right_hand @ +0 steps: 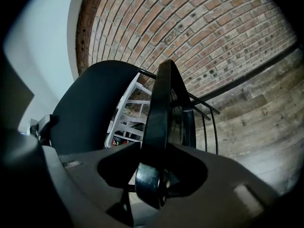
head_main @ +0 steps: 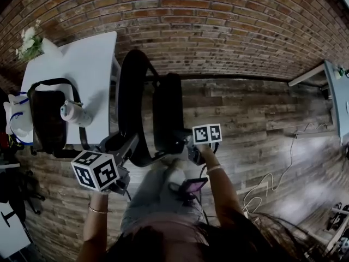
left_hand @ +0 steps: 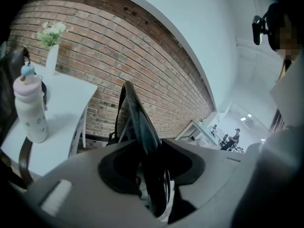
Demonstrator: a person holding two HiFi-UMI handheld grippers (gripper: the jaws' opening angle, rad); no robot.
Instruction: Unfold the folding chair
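Note:
The black folding chair (head_main: 143,109) stands on the wooden floor in front of me, partly folded, its curved backrest (head_main: 130,100) on the left and its seat panel (head_main: 167,112) on the right. My left gripper (head_main: 124,144) is shut on the backrest's thin lower edge; in the left gripper view the edge (left_hand: 138,120) runs up from between the jaws of the left gripper (left_hand: 149,144). My right gripper (head_main: 188,148) is shut on the seat's edge. In the right gripper view the seat panel (right_hand: 159,103) stands on edge in the right gripper (right_hand: 156,146), and the backrest (right_hand: 90,103) lies to the left.
A white table (head_main: 92,59) stands just left of the chair, bearing a black bag (head_main: 48,119), a pale bottle (head_main: 76,113) and a vase of flowers (head_main: 30,42). A brick wall (head_main: 218,31) lies behind. A white cable (head_main: 272,184) trails over the floor to the right, near another table (head_main: 335,91).

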